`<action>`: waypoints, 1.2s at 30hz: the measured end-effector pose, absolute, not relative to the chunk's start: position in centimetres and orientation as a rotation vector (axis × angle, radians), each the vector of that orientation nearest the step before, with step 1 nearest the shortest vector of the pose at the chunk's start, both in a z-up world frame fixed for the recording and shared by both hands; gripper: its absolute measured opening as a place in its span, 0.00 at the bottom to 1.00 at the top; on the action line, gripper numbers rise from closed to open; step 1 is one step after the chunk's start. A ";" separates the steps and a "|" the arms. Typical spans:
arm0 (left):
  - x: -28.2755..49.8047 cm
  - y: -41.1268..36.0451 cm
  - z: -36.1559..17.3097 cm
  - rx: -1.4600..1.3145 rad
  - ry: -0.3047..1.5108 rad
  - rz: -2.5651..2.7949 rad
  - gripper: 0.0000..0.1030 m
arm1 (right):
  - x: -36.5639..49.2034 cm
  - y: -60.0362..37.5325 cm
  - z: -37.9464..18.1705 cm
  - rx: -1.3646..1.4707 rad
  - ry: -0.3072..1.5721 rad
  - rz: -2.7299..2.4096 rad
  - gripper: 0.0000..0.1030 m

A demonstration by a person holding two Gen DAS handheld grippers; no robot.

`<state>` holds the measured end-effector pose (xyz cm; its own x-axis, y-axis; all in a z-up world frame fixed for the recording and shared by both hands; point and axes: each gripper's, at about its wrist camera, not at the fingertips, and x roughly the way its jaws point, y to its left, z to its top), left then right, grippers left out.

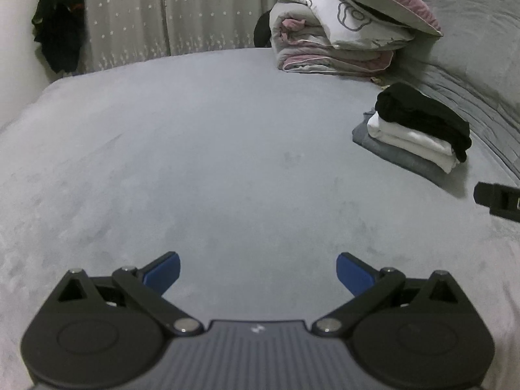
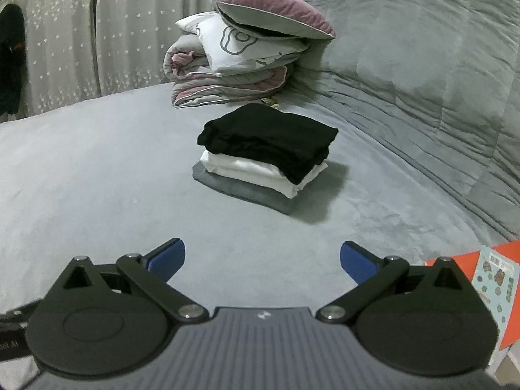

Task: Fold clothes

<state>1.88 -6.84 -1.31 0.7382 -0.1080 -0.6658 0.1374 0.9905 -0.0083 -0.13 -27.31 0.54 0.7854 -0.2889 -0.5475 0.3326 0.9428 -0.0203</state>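
A stack of folded clothes (image 2: 266, 156) lies on the grey bed (image 2: 97, 175): a black garment (image 2: 269, 133) on top, a white one (image 2: 250, 170) under it, a grey one (image 2: 240, 188) at the bottom. The stack also shows at the right in the left wrist view (image 1: 419, 133). My left gripper (image 1: 258, 273) is open and empty above bare bedsheet (image 1: 195, 162). My right gripper (image 2: 262, 265) is open and empty, a short way in front of the stack. Part of the right gripper shows at the right edge of the left wrist view (image 1: 497, 200).
A pile of folded quilts and pillows (image 2: 243, 58) sits at the back of the bed. A grey padded headboard or duvet (image 2: 422, 65) rises at the right. Curtains (image 1: 162, 13) and dark hanging clothes (image 1: 60, 19) stand behind. A red and patterned card (image 2: 494, 276) lies at the right.
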 end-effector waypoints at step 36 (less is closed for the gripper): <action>2.1 -5.7 -1.7 0.008 0.741 -0.131 0.99 | -0.7 -27.2 0.6 0.083 0.581 -0.326 1.00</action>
